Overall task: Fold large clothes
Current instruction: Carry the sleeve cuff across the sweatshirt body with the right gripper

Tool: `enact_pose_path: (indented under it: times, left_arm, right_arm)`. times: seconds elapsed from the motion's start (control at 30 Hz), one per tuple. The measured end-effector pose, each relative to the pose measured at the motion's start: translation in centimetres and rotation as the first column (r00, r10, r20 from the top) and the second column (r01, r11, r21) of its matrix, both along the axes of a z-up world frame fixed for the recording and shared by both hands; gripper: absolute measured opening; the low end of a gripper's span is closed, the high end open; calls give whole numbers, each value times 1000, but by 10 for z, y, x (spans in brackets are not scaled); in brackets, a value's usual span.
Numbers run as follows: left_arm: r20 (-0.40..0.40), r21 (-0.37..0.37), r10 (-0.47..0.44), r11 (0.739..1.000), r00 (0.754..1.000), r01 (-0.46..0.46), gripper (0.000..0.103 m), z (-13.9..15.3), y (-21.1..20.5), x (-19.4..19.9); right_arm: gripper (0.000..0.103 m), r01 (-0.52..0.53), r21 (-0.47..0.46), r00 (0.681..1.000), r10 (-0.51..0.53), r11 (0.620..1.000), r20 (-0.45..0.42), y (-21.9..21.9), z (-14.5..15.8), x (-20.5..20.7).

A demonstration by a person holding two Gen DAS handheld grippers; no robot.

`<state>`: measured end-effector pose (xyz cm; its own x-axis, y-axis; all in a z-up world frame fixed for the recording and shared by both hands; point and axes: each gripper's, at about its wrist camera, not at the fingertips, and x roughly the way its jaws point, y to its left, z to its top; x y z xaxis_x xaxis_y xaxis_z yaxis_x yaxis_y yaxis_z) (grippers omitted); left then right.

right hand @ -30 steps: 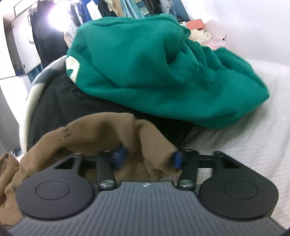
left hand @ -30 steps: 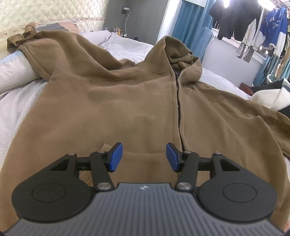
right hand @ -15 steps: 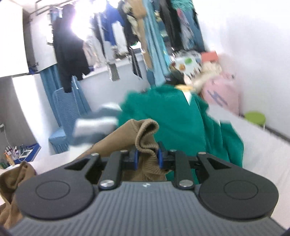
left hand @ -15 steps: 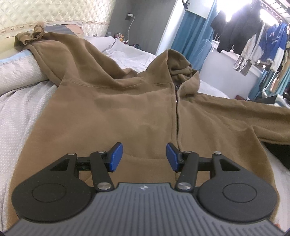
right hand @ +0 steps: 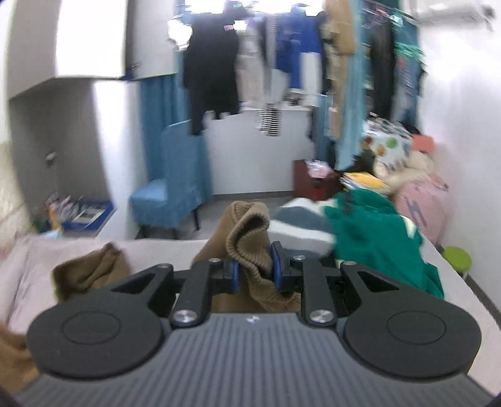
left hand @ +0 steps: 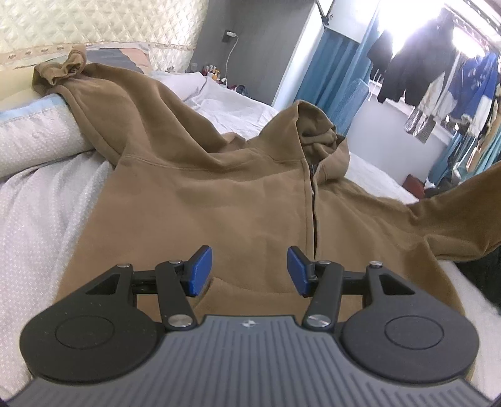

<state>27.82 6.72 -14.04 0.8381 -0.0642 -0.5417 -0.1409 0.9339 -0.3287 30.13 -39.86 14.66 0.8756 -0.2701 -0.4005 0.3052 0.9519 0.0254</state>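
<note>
Gripping brown cuff [right hand: 249,241] in right tool [right hand: 253,270]

Window [left hand: 407,18] glare, rt view blurred

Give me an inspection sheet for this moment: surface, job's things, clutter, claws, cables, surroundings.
Surface: bed with white cover.
Job's things: brown hoodie spread front up, zipped, hood at far end; one sleeve lifted off the bed.
Clutter: green garment and a striped garment piled at the bed's edge.
Claws: left claw open, empty, above the hem; right claw shut on the sleeve cuff, having just closed.
Cables: charger cable on the grey wall.
Surroundings: hanging clothes, blue chair.
</note>
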Motion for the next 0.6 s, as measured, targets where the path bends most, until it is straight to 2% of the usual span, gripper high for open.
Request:
enact_pose_path:
  times: [0.13,0.17,0.23,0.3,0.4,0.6]
  left_arm:
    - [15,-54,27,998,1000,-26,59,4,18,-1]
    - [21,-69,40,997,999,-39,59,5,24,-3]
    - [25,-102,63,993,998,-60,59,7,34,-4]
    - [25,-136,83,988,996,-78,59,7,47,-7]
    - [27,-164,116,980,993,-111,59,7,63,-12]
    - [36,-237,190,955,981,-177,59,8,95,-16]
  right_arm:
    - [22,-112,-20,993,112,993,-24,77,7,5]
    - [11,-146,-21,989,145,989,-20,95,9,8]
    - [9,-225,-7,974,225,974,-32,137,9,11]
    - [8,-294,15,953,295,956,-73,178,-1,20]
    - [7,-397,1,911,394,918,-120,237,-25,31]
    - [7,-547,58,821,548,835,-162,335,-59,47]
